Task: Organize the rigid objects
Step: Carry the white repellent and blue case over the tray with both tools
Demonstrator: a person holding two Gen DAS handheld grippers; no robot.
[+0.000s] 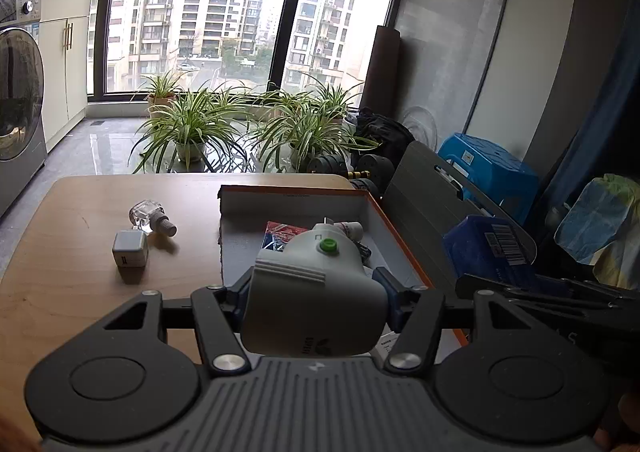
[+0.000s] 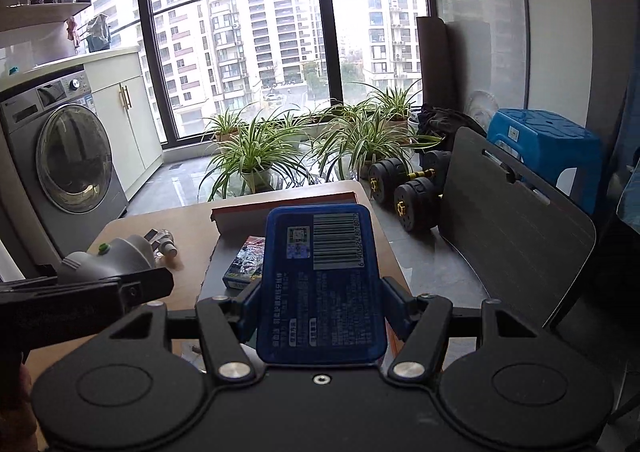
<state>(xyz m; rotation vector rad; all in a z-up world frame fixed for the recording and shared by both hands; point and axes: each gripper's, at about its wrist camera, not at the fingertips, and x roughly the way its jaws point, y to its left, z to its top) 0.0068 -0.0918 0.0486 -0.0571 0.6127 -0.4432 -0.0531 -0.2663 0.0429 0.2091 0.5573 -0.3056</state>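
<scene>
Carrying loads boxward: left gripper (image 1: 316, 294) clamps a grey plastic green-buttoned device (image 1: 316, 284), right gripper (image 2: 320, 306) clamps a flat blue plastic case (image 2: 320, 284); next, probably lowering both into the orange-rimmed cardboard box (image 1: 404, 248) at frame centre.

Two hand-held grippers (image 1: 316, 292) (image 2: 320, 292), one grey device (image 1: 312, 292), one blue tin (image 2: 320, 284), one open box (image 1: 296, 198), one glass bottle (image 1: 150, 217), one white cube (image 1: 130, 250), one desk (image 1: 80, 292).

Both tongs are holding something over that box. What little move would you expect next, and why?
Probably the left tongs lower the grey device into the orange-edged box and let go: it hangs over the box, where a card pack already lies. The right tongs grip a blue case.
</scene>
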